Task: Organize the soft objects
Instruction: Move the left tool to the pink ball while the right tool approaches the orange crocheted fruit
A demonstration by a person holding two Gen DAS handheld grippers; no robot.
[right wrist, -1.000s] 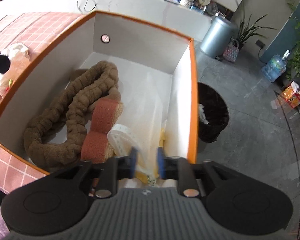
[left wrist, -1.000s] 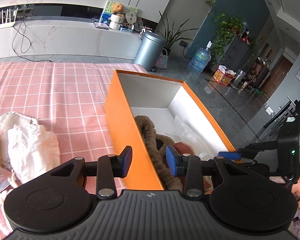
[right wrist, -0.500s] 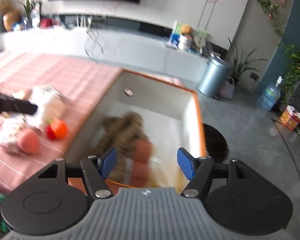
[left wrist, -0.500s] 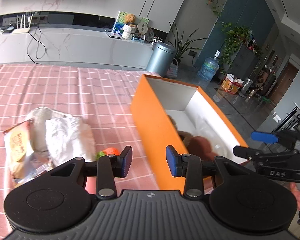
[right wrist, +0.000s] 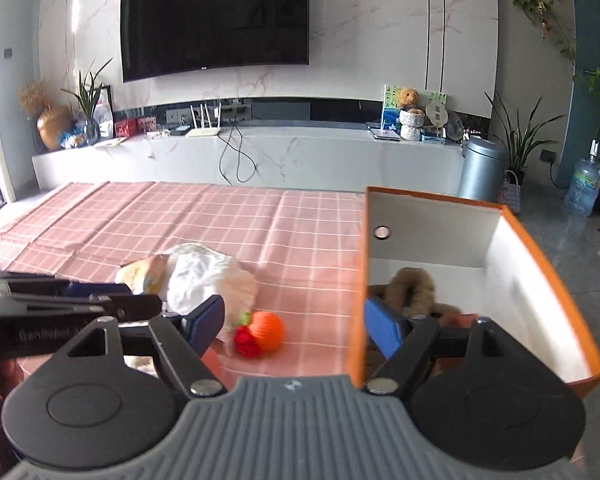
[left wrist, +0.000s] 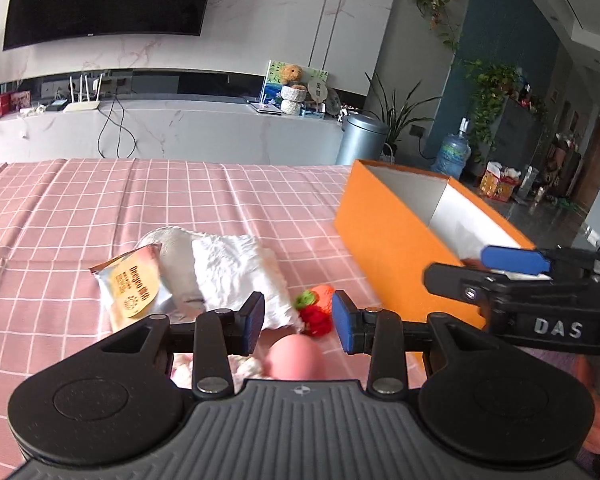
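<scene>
Two claws, both empty. Left claw (left wrist: 298, 318): jaws part-spread, nothing between the pads, hanging low over the loose pile. Right claw (right wrist: 294, 322): jaws have just been opening and stand wide, nothing between them, straddling the near wall of the box (right wrist: 358, 320).

Under the left claw: pink ball (left wrist: 294, 358), nearest; knit fruit (left wrist: 316, 310), red and orange, just beyond; white cloth (left wrist: 236, 272) and snack packet (left wrist: 130, 284) behind, all near the desk's (left wrist: 100, 208) near edge.

Box at the desk's right edge, holding a brown plush rope (right wrist: 414, 290).

Risks, judged:
- ball is round and may roll off the near edge if nudged by a pad
- fruit and cloth touch; a pinch may drag both
- claws hang close and may collide
- right claw's pad may knock the box wall
</scene>
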